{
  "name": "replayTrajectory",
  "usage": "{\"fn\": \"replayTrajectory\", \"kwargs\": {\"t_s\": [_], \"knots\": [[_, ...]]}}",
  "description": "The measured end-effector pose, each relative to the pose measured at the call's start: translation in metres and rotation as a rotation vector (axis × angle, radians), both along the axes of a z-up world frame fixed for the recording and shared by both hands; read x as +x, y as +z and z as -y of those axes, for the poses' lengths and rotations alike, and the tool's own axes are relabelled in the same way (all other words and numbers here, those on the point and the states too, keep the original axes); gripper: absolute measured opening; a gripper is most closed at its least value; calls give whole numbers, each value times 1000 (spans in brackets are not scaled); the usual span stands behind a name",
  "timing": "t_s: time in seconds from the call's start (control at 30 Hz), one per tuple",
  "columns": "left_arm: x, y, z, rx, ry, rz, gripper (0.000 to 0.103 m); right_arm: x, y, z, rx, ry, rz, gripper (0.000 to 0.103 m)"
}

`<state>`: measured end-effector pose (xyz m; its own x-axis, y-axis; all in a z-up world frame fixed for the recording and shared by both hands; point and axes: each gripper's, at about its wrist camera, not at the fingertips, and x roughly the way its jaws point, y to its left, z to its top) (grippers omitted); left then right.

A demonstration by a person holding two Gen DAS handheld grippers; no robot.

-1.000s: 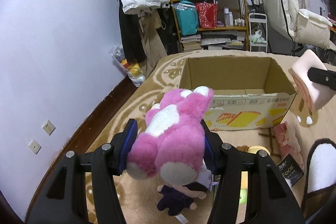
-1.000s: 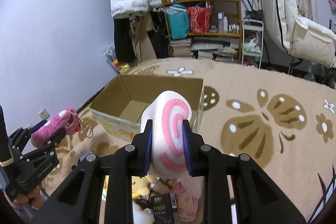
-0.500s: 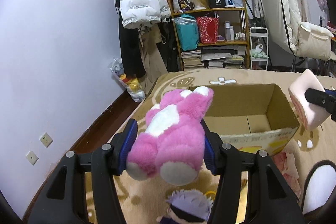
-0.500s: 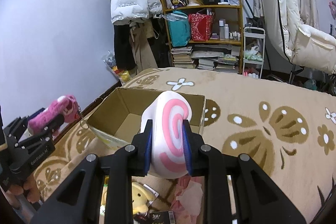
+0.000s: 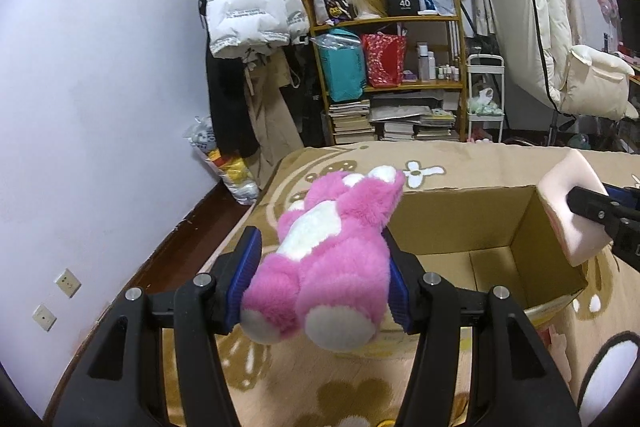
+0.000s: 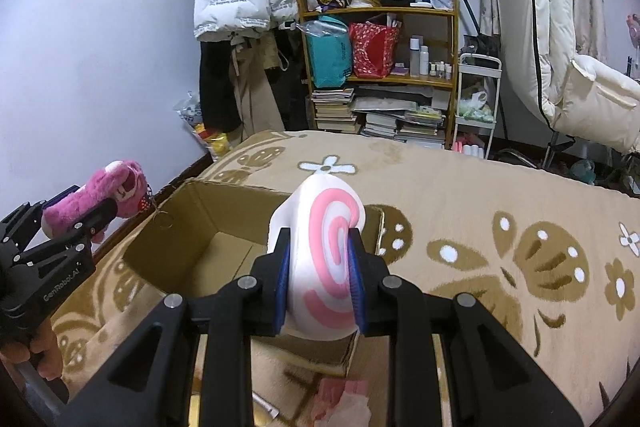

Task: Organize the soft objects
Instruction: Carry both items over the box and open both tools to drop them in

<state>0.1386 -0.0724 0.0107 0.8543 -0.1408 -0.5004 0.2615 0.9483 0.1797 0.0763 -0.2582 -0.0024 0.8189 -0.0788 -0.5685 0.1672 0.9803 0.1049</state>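
My left gripper is shut on a pink and white plush bear, held above the near left corner of an open cardboard box. In the right wrist view the same bear shows at the far left, over the box's left side. My right gripper is shut on a white cushion with a pink swirl, raised over the near right part of the box. From the left wrist view that cushion hangs at the box's right wall. The box floor looks bare.
The box sits on a beige carpet with brown flowers. Small pink cloth items lie on the carpet in front of the box. A cluttered shelf, hanging coats and a white chair stand at the back.
Both grippers have travelled forward toward the box with their toys still held. The small plush figures on the carpet under the left gripper have dropped out of view.
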Motion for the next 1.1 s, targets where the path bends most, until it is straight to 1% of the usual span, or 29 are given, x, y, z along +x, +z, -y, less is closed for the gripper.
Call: {"fn": "replayTrajectory", "kwargs": {"t_s": [0.1,0.27,0.4,0.6,0.67,0.73,0.8,0.97,1.0,1.1], "knots": [[6,-3,5,-16,-25,-13,56,9,-5,4,9,-5,-5,27],[9,-12,15,-14,-73,-40,56,18,-16,3,19,3,-24,28],[11,-22,22,0,-85,-55,56,23,-23,1,33,18,-38,29],[19,-35,27,6,-96,-107,56,27,-33,-3,37,32,-57,31],[20,-38,28,9,-95,-121,57,28,-35,-1,57,31,-61,35],[22,-40,27,7,-89,-129,60,28,-36,0,69,31,-65,36],[22,-41,25,-5,-90,-137,60,28,-37,2,77,33,-67,37],[24,-41,20,-35,-89,-138,74,29,-40,8,120,32,-67,39],[24,-40,19,-40,-92,-139,75,30,-40,8,121,32,-69,39],[25,-40,18,-49,-88,-143,82,29,-42,9,128,33,-72,40]]}}
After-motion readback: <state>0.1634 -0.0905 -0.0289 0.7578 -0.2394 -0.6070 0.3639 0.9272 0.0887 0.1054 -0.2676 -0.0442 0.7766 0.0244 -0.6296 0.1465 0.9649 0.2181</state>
